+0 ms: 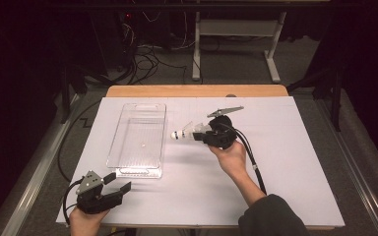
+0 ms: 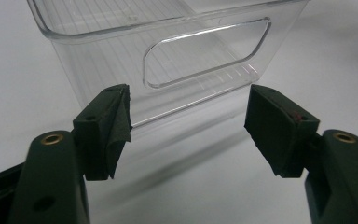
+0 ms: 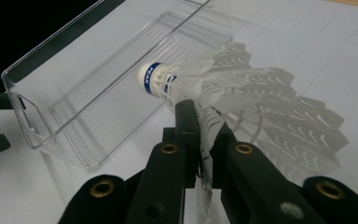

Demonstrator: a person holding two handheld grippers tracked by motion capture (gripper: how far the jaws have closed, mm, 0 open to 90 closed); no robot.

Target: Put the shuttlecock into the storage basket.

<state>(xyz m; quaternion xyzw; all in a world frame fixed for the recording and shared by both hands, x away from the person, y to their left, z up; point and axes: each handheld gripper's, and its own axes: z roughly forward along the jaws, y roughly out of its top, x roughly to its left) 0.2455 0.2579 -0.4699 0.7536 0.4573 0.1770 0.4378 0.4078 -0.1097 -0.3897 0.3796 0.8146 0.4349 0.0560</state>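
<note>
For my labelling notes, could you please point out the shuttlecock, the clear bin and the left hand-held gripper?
shuttlecock [image 3: 154, 78]: right gripper view, on its blue-banded cork.
clear bin [image 1: 139, 172]: high view, near end wall.
left hand-held gripper [image 1: 118, 182]: high view, between its open jaws.

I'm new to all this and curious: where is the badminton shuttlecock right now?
In the high view, the shuttlecock is pinched by its skirt in the right gripper, just right of the clear plastic bin.

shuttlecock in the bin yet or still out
Out. The shuttlecock hangs beside the clear plastic bin, its skirt pinched in the right hand-held gripper; the bin looks empty.
</note>
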